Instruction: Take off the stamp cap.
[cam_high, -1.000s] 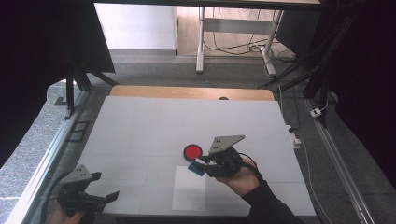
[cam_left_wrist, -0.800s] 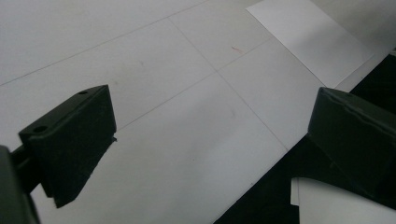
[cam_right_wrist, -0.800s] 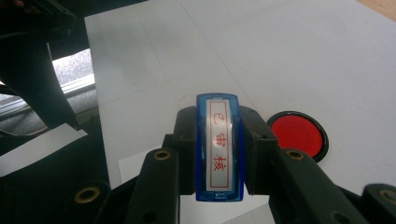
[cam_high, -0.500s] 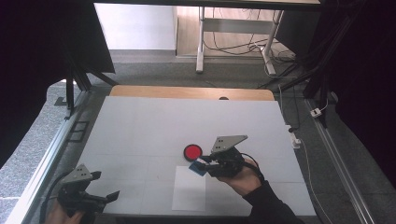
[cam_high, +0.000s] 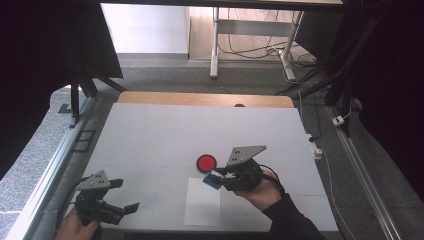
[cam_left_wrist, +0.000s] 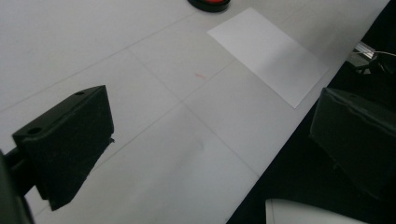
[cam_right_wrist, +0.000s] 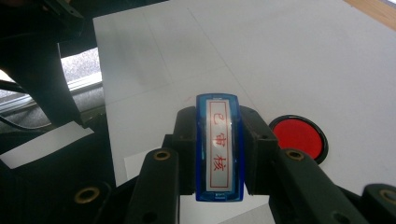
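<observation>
**Stamp held over the paper**

The right gripper's (cam_right_wrist: 218, 154) fingers (cam_right_wrist: 184, 140) are closed on a blue stamp (cam_right_wrist: 219, 149), one pad on each long side, its red-lettered label facing the camera. In the high view the stamp (cam_high: 213, 180) hangs just above the far edge of a white paper (cam_high: 202, 202) lying near the bench's (cam_high: 150, 135) near edge. A red ink pad (cam_high: 206, 162) sits just beyond. The left gripper's (cam_high: 127, 197) fingers (cam_left_wrist: 70, 140) stand wide apart and empty at the near left corner.
</observation>
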